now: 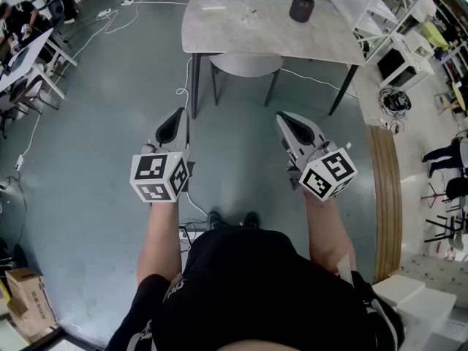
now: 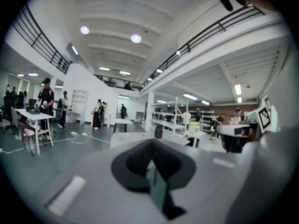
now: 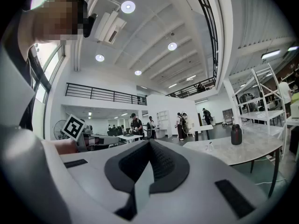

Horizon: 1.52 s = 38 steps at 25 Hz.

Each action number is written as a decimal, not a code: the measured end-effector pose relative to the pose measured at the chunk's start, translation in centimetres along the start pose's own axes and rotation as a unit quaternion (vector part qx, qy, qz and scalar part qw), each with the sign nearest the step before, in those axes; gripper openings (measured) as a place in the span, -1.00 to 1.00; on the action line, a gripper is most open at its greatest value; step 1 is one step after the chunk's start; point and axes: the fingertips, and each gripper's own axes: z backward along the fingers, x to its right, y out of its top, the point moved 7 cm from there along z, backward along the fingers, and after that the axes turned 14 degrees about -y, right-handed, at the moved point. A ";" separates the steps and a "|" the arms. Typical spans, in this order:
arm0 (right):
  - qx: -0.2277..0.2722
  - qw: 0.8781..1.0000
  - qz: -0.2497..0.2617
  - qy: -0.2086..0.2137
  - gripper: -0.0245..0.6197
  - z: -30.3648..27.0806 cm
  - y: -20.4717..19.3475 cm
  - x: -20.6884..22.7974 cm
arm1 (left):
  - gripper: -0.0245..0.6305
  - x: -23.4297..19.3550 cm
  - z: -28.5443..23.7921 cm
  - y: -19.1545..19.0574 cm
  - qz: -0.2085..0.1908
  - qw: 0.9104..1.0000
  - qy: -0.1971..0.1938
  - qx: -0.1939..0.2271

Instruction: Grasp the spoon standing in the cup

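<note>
Beyond left gripper (image 1: 178, 117), right gripper (image 1: 286, 121), floor (image 1: 95, 137), table (image 1: 270, 50) edge

Open floor (image 1: 234, 146) up to table (image 1: 241, 35)

Head view: above person, steeply down, table (image 1: 256, 28) far ahead of fingers (image 1: 175, 123). Gripper views: close behind own jaws, facing forward, tilted upward. Right gripper view shares table, dark container (image 3: 236, 134) with head view.

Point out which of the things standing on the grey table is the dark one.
The dark container near the right end of the table; the small clear thing left of it, nearer the middle, is see-through.
</note>
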 end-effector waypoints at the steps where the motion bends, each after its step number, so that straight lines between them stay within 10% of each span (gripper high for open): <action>1: 0.000 1.000 0.001 0.001 -0.95 0.0 -0.2 0.3 | -0.90 0.2 -0.2 -0.1 0.003 1.000 0.001 0.003; 24: 0.041 0.999 -0.019 0.026 -0.93 4.5 2.9 4.9 | -0.90 8.6 -3.9 1.8 -0.023 0.999 0.025 0.032; 38: 0.002 0.999 -0.001 0.038 -0.82 -0.5 0.7 7.4 | -0.90 5.5 -10.8 1.1 -0.029 0.999 -0.018 0.006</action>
